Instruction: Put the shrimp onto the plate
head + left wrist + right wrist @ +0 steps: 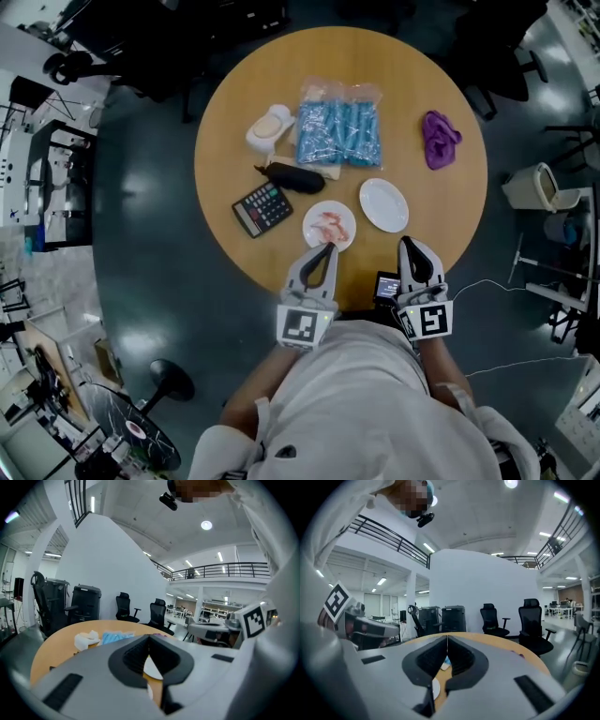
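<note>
Round and wooden, the bench (234,122) stands on a dark floor (150,281). We hold the left hand-held gripper (325,248) at the bench's near edge, its jaws closed together with nothing between them and its tip over the near rim of a small plate (344,214). The shrimp (328,225) lies on that plate. Our right hand-held gripper (410,244) is also at the near edge, jaws pressed together and empty, just short of a second, bare plate (383,204). Farther in lie a calculator (262,208) and blue packets (337,133), with a purple cloth (440,139) toward the right edge.
</note>
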A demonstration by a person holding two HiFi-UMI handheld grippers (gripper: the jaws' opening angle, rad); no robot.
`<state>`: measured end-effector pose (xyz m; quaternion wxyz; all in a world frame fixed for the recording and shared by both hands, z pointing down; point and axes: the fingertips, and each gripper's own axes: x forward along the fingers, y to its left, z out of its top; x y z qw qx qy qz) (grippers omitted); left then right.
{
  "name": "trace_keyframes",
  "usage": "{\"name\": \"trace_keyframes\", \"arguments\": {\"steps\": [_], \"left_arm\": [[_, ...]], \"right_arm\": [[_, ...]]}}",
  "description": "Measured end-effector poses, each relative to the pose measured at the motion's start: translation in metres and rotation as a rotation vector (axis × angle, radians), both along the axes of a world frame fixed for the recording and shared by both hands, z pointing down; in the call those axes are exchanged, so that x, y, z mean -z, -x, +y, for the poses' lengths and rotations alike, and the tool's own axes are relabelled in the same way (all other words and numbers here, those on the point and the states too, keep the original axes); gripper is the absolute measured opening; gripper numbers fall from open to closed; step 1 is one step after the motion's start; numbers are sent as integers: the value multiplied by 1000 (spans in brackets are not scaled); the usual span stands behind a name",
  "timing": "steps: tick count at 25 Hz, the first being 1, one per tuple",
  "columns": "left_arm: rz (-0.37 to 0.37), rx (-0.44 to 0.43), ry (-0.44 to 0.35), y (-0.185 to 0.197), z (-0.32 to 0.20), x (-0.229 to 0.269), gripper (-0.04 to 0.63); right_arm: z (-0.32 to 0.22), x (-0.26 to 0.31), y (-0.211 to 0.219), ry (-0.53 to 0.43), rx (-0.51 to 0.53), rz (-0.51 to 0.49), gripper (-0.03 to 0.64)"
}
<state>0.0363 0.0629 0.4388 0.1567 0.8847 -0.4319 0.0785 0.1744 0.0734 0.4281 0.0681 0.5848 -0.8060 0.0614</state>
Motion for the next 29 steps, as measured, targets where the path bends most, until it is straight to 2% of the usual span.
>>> {"name": "trace_keyframes", "arguments": {"steps": [4,7,12,29], "left_arm": [[-31,-15,-30,-2,6,-4,8],[-17,9,-5,-4,3,-2,8],[-53,-25,-35,-9,4,-6,8],[-75,-11,-19,-26,22,-4,8]], "right_arm": [[14,-18,2,47,-27,20,17],[13,-18,5,38,-20,21,17],[14,-14,6,22,7,18,17],[31,-15,-1,33,67,9,17]]}}
